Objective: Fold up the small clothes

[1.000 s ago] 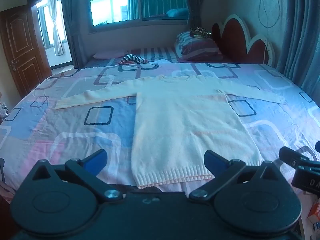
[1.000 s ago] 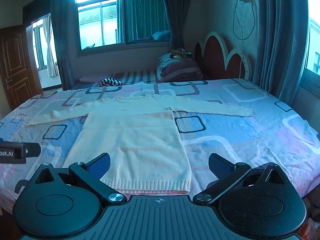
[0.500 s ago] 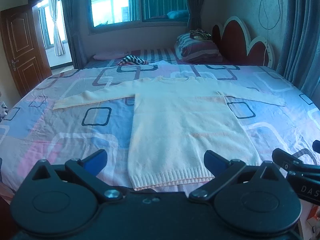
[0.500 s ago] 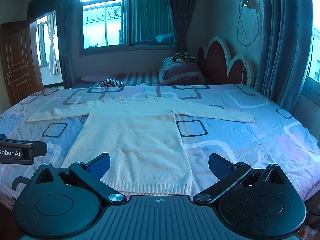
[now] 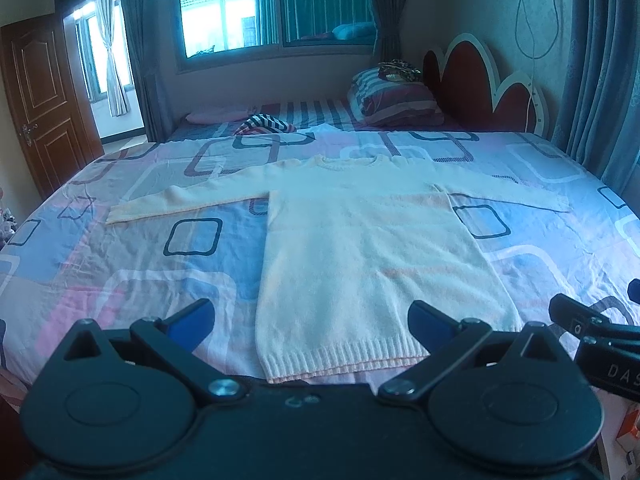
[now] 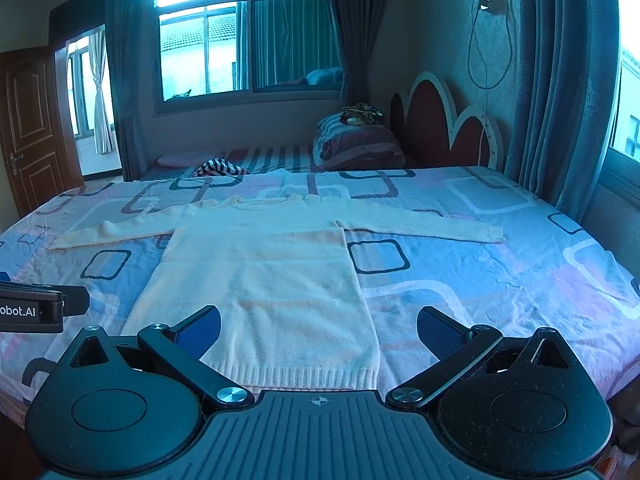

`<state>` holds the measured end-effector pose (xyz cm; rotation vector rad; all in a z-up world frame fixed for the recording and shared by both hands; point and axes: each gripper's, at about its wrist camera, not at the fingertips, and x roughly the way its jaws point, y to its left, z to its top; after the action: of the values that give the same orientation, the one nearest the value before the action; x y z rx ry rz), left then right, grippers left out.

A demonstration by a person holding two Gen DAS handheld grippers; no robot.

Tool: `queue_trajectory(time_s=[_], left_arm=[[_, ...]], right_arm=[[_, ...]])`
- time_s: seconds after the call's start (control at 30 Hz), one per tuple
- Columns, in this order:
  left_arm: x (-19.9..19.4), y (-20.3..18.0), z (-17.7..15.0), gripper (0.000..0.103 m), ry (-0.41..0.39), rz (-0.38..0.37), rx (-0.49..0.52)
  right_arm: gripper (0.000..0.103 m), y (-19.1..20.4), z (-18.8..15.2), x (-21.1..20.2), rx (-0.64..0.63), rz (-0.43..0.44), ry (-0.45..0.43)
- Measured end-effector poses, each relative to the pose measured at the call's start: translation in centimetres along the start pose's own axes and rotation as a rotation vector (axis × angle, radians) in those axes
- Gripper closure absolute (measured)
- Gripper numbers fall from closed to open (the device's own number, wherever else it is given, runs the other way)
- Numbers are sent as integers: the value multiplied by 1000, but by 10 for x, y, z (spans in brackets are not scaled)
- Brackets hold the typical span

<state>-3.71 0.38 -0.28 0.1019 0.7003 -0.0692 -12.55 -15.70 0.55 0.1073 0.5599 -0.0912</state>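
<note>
On the patterned bedspread a cream knit sweater lies flat, sleeves outspread — left claw and right claw both spread apart, empty.

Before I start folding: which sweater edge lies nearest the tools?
The ribbed bottom hem; the neckline and both sleeve cuffs lie farther up the bed.

- The sweater lies flat on the bed, hem toward the near edge, neck toward the far side.
- Its sleeves stretch out to left and right.
- Behind it, a pillow sits by the headboard at the right.
- A striped cloth lies behind the sweater, left of the pillow.
- The left gripper and right gripper hover before the hem, fingers spread.
</note>
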Motion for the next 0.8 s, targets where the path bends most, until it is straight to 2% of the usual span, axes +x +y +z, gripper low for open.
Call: queue_trajectory(time_s=[0.8], left_arm=[[0,-3,3,1,3,2,1]], right_arm=[[0,-6,0,2,-1,-7,4]])
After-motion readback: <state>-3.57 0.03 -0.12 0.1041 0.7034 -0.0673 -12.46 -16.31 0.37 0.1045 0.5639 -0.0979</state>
